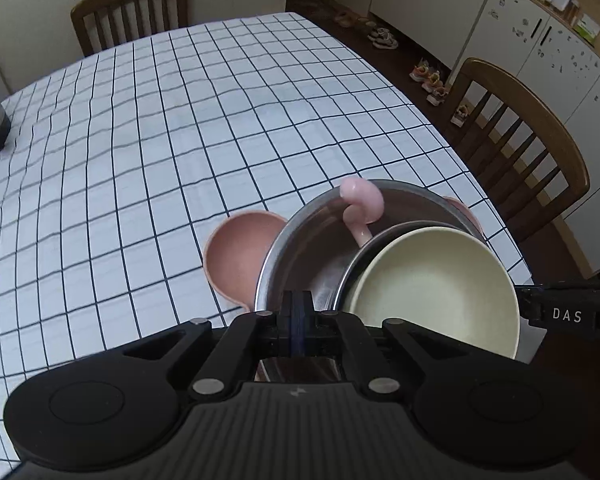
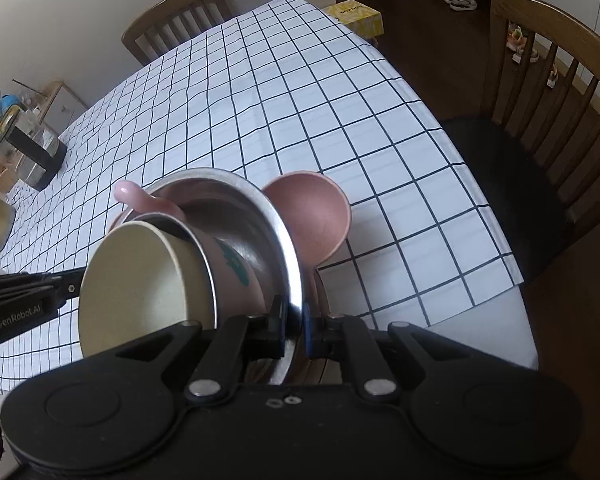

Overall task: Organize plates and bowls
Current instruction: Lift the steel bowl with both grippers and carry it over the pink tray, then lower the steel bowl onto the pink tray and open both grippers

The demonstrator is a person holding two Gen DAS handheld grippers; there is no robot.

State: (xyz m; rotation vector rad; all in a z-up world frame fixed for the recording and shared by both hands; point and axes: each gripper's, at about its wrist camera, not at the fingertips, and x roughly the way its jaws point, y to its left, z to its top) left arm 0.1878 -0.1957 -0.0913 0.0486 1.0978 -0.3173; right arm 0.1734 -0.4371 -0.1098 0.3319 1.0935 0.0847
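Note:
A steel bowl sits on a pink mouse-eared plate near the table's near right corner. Inside it, a pink bowl with a cream inside lies tilted, beside a pink spoon. My left gripper is shut on the steel bowl's near rim. My right gripper is shut on the steel bowl's rim from the other side. In the right wrist view the pink bowl leans left, and the plate's ear shows behind.
The table has a white cloth with a dark grid. Wooden chairs stand at the far side and the right side. A dark appliance sits at the table's left end. A yellow box is beyond the far corner.

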